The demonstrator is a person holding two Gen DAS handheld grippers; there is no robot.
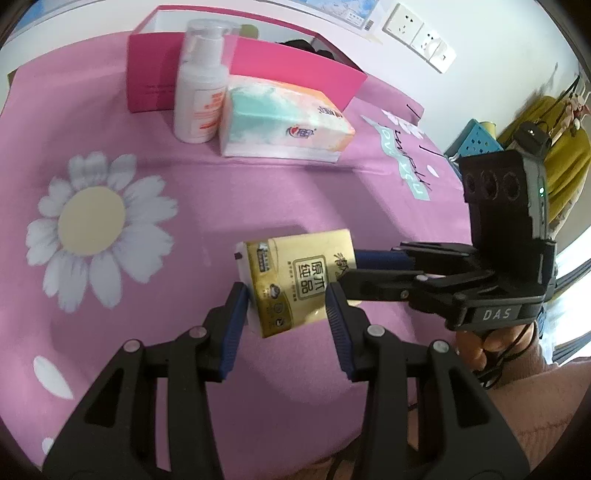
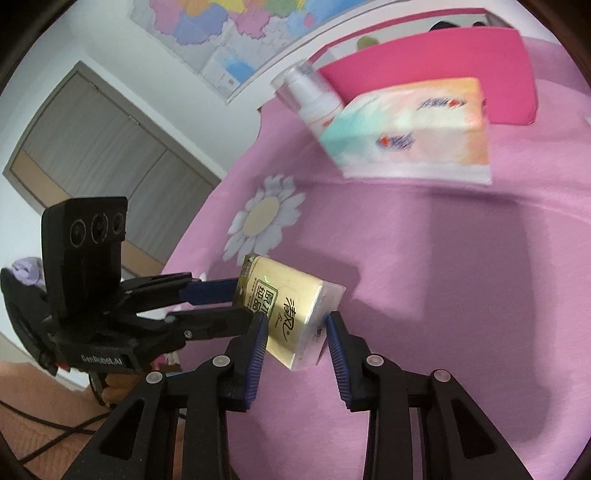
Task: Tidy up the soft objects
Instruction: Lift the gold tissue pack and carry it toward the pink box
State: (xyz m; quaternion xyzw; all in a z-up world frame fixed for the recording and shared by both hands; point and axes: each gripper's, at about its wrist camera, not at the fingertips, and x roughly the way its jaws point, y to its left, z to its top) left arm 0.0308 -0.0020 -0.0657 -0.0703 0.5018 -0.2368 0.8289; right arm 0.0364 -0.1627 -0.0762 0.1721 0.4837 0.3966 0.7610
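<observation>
On the pink cloth [image 1: 221,192], at the far left, lay a big printed daisy [image 1: 92,221]. Behind it a white pump bottle [image 1: 199,99] stood upright, touching a large soft tissue pack [image 1: 284,122] that lay flat on its right side. An open pink box [image 1: 295,74] stood just behind both.

Nearer the camera, a small gold tissue pack [image 1: 295,284] hung above the cloth, clear of it, with its shadow on the fabric beneath. Its printed gold face was turned up toward the left wrist camera. Its long axis seemed to run roughly left to right, tilted so that the right end sat higher, and the printed characters lay sideways. In the right wrist view the same axis sloped from upper left down to lower right.

The left gripper [image 1: 286,314] had its blue-padded fingers [image 1: 236,317] closed against the pack's two sides, gripping it. The right gripper [image 1: 354,266] reached in from the right, and its fingers were clamped on the pack's right-hand end. The right wrist view showed those pads pressed against the pack as well.

Farthest right, a hand [image 1: 480,347] in a pinkish sleeve held the right gripper's handle. Wall sockets [image 1: 402,22] showed on the wall above.
</observation>
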